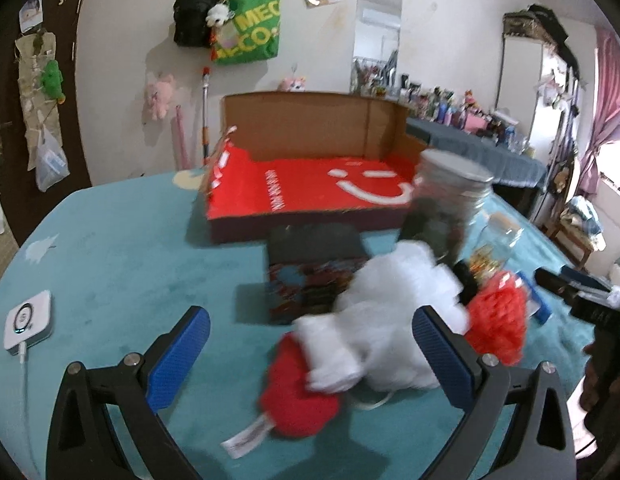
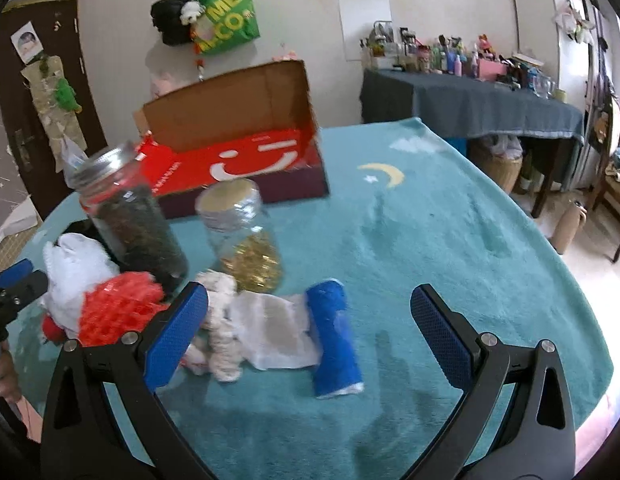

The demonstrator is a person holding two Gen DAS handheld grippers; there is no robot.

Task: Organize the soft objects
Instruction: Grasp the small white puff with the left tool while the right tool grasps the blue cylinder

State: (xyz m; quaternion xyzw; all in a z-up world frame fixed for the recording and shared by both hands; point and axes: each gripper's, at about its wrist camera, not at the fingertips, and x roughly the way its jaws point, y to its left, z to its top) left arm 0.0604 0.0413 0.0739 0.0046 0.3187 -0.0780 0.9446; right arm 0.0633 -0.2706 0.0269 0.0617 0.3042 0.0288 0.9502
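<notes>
A white plush toy (image 1: 384,312) with a red plush heart (image 1: 297,396) lies on the teal blanket, between the wide-apart fingers of my open left gripper (image 1: 310,350), untouched. A red mesh sponge (image 1: 496,322) sits to its right. In the right wrist view the same plush (image 2: 75,276) and red sponge (image 2: 117,308) lie at left. A rolled blue cloth (image 2: 334,340), a white mesh pouch (image 2: 275,330) and a cream knitted piece (image 2: 223,320) lie between the fingers of my open right gripper (image 2: 310,328). The open red cardboard box (image 1: 310,192) stands behind, empty.
A tall jar of dark leaves (image 2: 133,224) and a smaller jar of gold bits (image 2: 243,236) stand behind the soft things. A dark patterned box (image 1: 314,272) sits beside the plush. A white charger device (image 1: 27,324) lies at left. A cluttered side table (image 2: 470,100) is at right.
</notes>
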